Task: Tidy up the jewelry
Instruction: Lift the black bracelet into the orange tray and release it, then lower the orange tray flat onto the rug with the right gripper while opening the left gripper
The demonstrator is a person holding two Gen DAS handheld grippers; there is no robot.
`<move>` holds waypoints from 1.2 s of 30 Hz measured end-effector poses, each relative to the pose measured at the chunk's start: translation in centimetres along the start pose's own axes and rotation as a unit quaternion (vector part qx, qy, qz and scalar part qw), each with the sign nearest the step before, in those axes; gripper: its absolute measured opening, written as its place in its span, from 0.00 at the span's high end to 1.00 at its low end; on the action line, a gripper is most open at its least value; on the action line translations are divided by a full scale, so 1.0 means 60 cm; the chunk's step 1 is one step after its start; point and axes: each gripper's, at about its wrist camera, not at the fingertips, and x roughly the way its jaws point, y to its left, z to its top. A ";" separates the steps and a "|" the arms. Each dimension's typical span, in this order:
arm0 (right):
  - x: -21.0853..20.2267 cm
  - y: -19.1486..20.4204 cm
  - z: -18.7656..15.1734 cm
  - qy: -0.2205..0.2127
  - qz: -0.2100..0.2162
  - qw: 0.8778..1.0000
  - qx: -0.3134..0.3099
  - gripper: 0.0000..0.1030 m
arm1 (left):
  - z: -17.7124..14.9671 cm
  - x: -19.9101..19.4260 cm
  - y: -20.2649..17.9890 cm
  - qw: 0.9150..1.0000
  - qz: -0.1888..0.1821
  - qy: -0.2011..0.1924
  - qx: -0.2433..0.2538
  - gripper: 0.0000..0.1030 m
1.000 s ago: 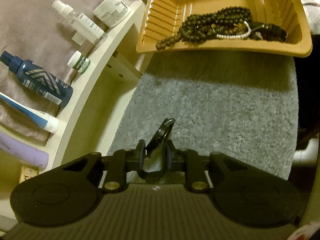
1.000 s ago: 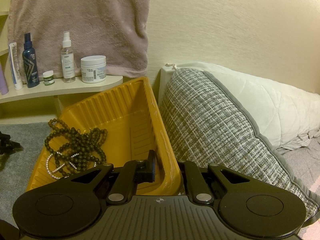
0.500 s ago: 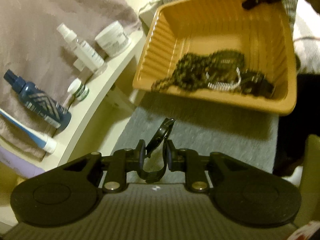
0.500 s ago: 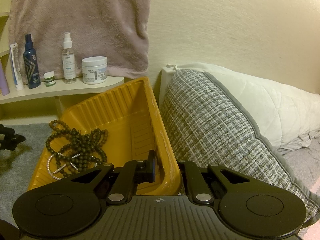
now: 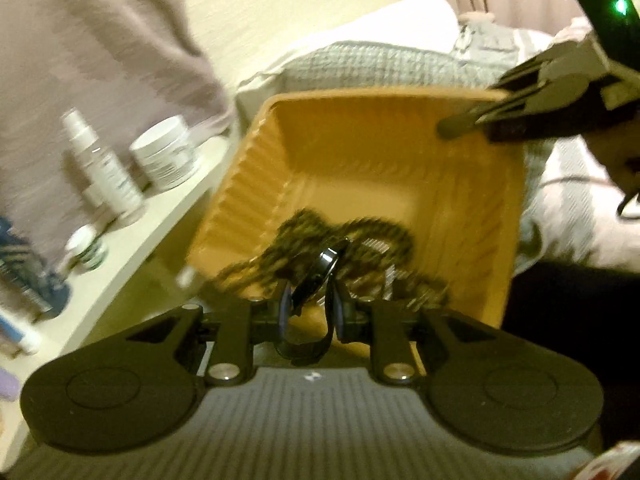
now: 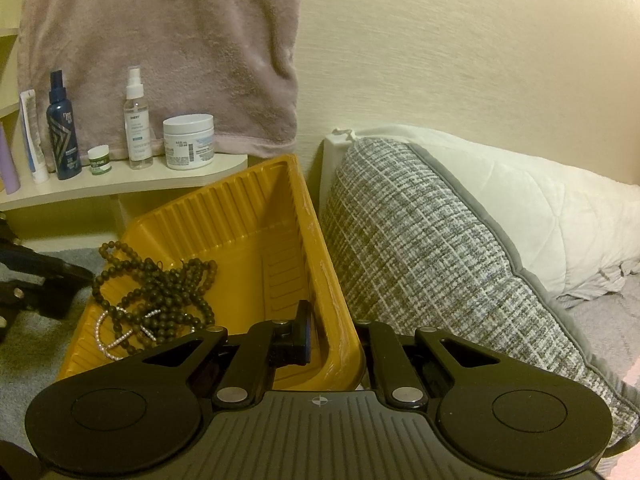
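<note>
A yellow ribbed tray (image 6: 240, 216) stands tilted on the grey surface, with dark bead strings (image 6: 160, 284) and a pearl bracelet (image 6: 108, 336) heaped in it. My right gripper (image 6: 332, 340) is shut on the tray's right wall, one finger inside and one outside. In the blurred left wrist view the tray (image 5: 360, 152) fills the middle, with the beads (image 5: 360, 236) in its near part. My left gripper (image 5: 308, 304) is shut on a black band (image 5: 320, 272) with a round face, held just over the tray's near rim. The right gripper's fingers (image 5: 480, 120) grip the far right rim.
A cream shelf (image 6: 120, 184) to the left carries spray bottles (image 6: 138, 120), a white jar (image 6: 188, 140) and tubes, under a hanging mauve towel (image 6: 160, 40). A checked grey pillow (image 6: 420, 240) presses against the tray's right side. Grey carpet (image 6: 24, 340) lies in front.
My left gripper has risen and moved toward the tray with the black band in it, from over the grey carpet to the tray's near rim. The right gripper has kept still.
</note>
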 end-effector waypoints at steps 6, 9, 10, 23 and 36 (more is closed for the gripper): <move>0.002 -0.004 -0.002 -0.001 0.003 1.000 0.002 0.91 | 0.027 0.030 -0.037 0.999 -0.036 -0.008 -0.007 0.81; 0.002 -0.005 -0.003 0.000 0.004 1.000 0.003 0.91 | 0.035 0.042 -0.052 0.999 -0.049 -0.009 -0.011 0.81; 0.002 -0.006 -0.003 -0.001 0.005 1.000 0.004 0.91 | 0.037 0.044 -0.056 0.999 -0.051 -0.010 -0.012 0.81; 0.012 -0.022 -0.014 0.006 0.011 1.000 0.024 0.91 | 0.017 0.007 -0.019 0.996 -0.008 -0.031 -0.086 0.74; 0.054 -0.080 -0.048 0.030 0.044 0.994 0.090 0.86 | -0.080 -0.079 0.034 0.966 0.086 -0.030 -0.243 0.63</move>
